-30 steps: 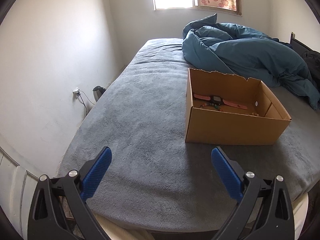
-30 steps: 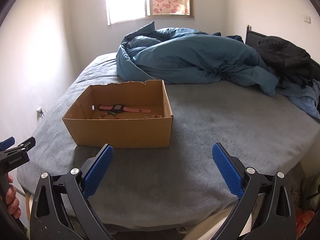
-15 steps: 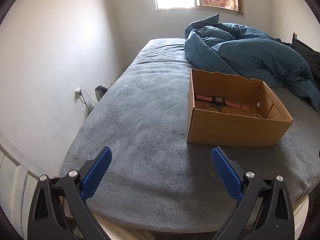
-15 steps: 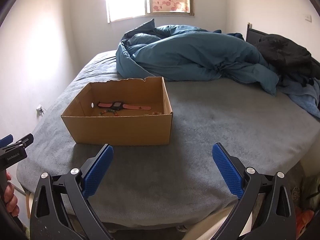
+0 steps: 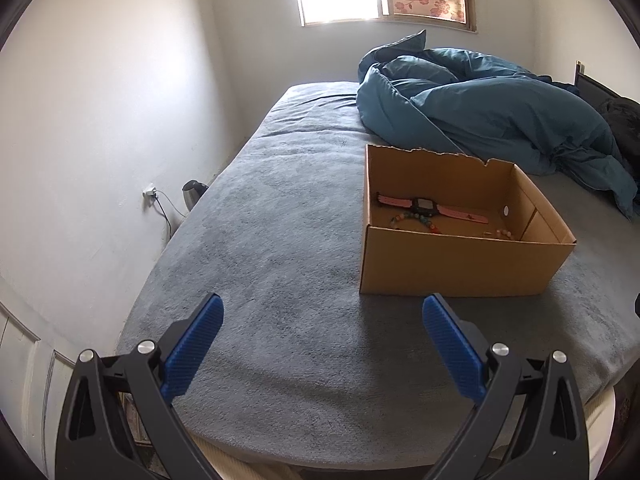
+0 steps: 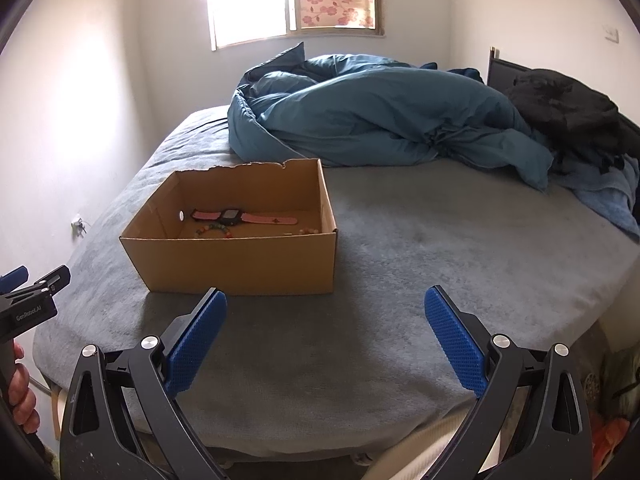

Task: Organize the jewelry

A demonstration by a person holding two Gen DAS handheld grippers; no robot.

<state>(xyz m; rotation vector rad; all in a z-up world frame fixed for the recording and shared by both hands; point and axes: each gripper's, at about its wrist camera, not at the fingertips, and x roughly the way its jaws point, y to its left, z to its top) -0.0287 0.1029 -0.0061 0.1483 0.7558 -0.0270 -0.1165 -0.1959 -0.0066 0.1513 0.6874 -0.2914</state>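
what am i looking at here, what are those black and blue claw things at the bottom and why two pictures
Those claws are two handheld grippers, one in each of a person's hands. Each carries a wide-angle camera looking along its two blue-padded fingers, hence two pictures of one room.

One picture is from the left gripper, the other from the right gripper. Both are open and hold nothing.

On the grey bed stands an open cardboard box. Inside lie a pink-strapped watch and a beaded bracelet. Behind it is a bunched blue duvet. The right view also shows a hand gripping the left tool at the picture's left edge.

A grey bed [image 6: 440,248] carries a cardboard box [image 6: 240,264] and rumpled blue duvet [image 6: 380,120].
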